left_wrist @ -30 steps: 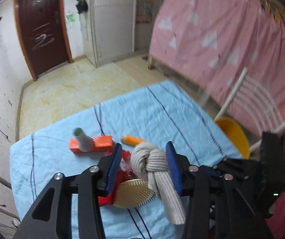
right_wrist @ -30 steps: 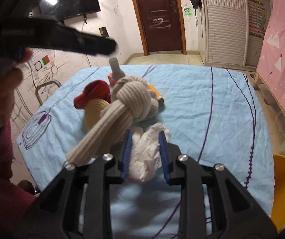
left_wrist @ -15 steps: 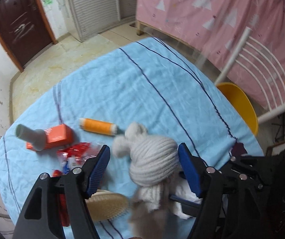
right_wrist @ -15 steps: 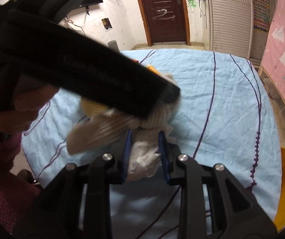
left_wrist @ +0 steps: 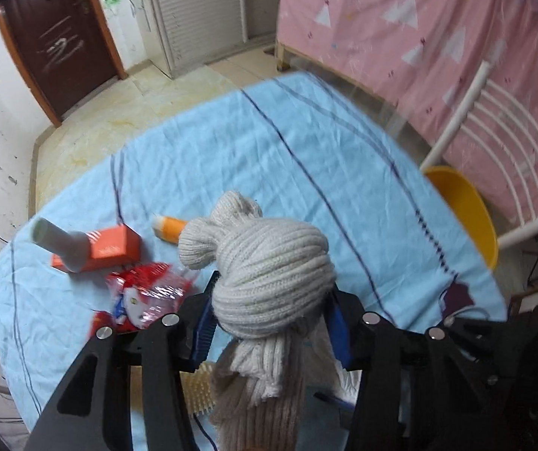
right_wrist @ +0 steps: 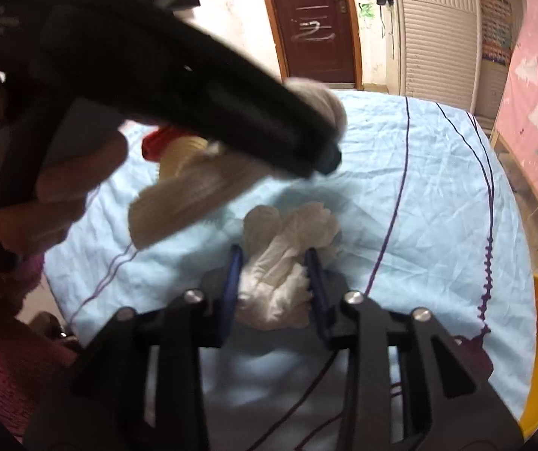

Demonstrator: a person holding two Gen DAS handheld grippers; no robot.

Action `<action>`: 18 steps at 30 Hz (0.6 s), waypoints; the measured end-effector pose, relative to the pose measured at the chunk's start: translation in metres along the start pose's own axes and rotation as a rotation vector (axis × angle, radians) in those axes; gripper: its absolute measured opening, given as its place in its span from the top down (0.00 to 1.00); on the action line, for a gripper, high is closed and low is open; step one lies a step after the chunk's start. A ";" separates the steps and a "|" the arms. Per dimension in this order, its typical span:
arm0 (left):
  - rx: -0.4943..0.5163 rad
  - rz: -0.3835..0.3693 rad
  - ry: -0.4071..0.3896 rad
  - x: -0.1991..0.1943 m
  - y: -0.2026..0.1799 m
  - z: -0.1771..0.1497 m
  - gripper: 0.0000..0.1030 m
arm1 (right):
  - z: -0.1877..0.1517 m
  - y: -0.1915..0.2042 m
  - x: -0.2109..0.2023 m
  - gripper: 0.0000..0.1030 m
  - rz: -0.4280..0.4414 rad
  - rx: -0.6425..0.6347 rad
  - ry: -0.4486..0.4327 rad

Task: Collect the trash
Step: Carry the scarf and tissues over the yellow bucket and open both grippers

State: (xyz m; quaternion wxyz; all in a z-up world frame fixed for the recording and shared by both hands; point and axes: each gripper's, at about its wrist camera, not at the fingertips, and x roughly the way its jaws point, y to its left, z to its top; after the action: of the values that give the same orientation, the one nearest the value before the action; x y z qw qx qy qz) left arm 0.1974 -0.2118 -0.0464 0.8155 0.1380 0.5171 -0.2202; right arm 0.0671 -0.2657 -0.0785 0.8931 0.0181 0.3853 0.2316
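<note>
Legible marks: a chalk-like scrawl resembling "2" on the brown door (right_wrist: 312, 26); print on the orange box (left_wrist: 112, 246) is unreadable

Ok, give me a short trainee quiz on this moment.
1. True or false: the crumpled white tissue sits between the fingers of the right gripper.
2. What is between the fingers of the left gripper? A) orange box B) knotted knit cloth C) brush
3. Fill in: the table wears a light ____ tablecloth.
Key: 1 true; 2 B, the fingers have just been closing on it; 3 blue.
</note>
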 end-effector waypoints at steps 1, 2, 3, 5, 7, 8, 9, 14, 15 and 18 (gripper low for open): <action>-0.010 0.001 -0.019 -0.008 0.001 0.002 0.59 | 0.000 -0.001 -0.003 0.74 0.000 0.007 -0.011; -0.017 0.004 -0.031 -0.013 0.000 0.004 0.59 | -0.001 -0.004 -0.006 0.75 -0.004 0.008 -0.019; -0.022 0.006 -0.042 -0.017 -0.003 0.005 0.59 | 0.000 -0.005 -0.010 0.75 -0.010 0.011 -0.032; -0.032 0.002 -0.066 -0.029 -0.004 0.011 0.59 | 0.000 -0.010 -0.017 0.76 -0.019 0.028 -0.054; -0.038 -0.004 -0.089 -0.039 -0.008 0.015 0.59 | 0.000 -0.019 -0.025 0.76 -0.022 0.054 -0.074; -0.037 -0.006 -0.096 -0.041 -0.010 0.017 0.59 | -0.001 -0.024 -0.030 0.76 -0.027 0.066 -0.085; -0.034 -0.007 -0.103 -0.045 -0.012 0.018 0.59 | -0.002 -0.030 -0.036 0.76 -0.030 0.083 -0.101; -0.023 -0.018 -0.119 -0.054 -0.030 0.029 0.59 | -0.001 -0.066 -0.062 0.76 -0.074 0.162 -0.178; -0.016 -0.023 -0.119 -0.054 -0.034 0.032 0.59 | -0.001 -0.072 -0.068 0.76 -0.090 0.174 -0.191; 0.014 -0.038 -0.127 -0.056 -0.053 0.041 0.59 | 0.000 -0.101 -0.087 0.76 -0.157 0.227 -0.244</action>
State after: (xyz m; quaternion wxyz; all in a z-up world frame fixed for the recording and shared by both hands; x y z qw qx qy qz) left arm 0.1821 -0.2646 0.0216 0.8415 0.1197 0.4650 -0.2476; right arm 0.0554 -0.3929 -0.0403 0.9407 0.1167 0.2982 0.1124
